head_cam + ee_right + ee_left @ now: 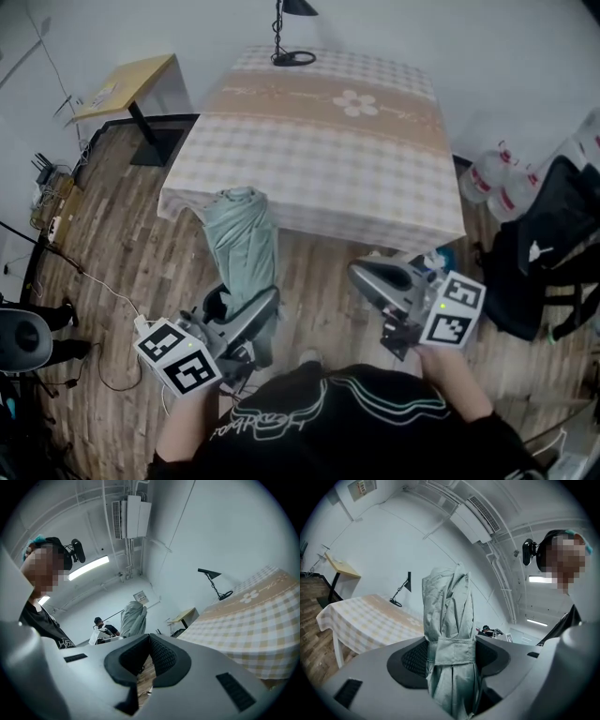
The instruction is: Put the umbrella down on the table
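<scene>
A folded pale green umbrella [242,244] stands up out of my left gripper [265,302], which is shut on it just below the strap. Its top reaches the near left corner of the table [319,141], which wears a checked beige cloth with a flower band. In the left gripper view the umbrella [450,620] fills the gap of the left gripper [450,656], both pads pressed on the fabric. My right gripper [373,279] hovers in front of the table's near edge, its tips together and holding nothing. In its own view the right gripper [149,656] shows only floor behind the pads.
A black desk lamp [292,37] stands at the table's far edge. A small wooden side table [127,84] is at the far left. A black backpack [553,244] and water bottles [492,178] lie on the floor to the right. Cables run along the left floor.
</scene>
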{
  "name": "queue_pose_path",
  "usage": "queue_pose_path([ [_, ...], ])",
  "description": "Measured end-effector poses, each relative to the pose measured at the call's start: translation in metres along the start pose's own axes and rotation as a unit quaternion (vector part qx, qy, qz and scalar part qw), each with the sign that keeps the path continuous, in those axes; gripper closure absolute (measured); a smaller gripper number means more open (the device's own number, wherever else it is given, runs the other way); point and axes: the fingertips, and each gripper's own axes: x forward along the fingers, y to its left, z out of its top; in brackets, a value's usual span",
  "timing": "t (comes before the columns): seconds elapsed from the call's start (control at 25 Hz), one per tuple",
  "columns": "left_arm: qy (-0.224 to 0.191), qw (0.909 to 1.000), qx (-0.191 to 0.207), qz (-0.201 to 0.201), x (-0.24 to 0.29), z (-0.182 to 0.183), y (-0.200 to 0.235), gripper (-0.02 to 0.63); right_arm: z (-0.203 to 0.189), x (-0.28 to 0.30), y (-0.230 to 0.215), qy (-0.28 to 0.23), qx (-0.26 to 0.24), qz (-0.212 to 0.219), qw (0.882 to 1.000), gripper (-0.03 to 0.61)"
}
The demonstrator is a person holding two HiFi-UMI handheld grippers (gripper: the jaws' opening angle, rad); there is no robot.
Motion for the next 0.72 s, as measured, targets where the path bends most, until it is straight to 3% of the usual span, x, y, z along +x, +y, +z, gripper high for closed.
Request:
queue_pose_path([
  [0.72, 0.011, 0.9999, 0.001, -0.006, 0.051, 0.037, 0.05, 0.345, 0.042, 0.03, -0.059, -0.024, -0.006, -0.017, 1.0, 0.566],
])
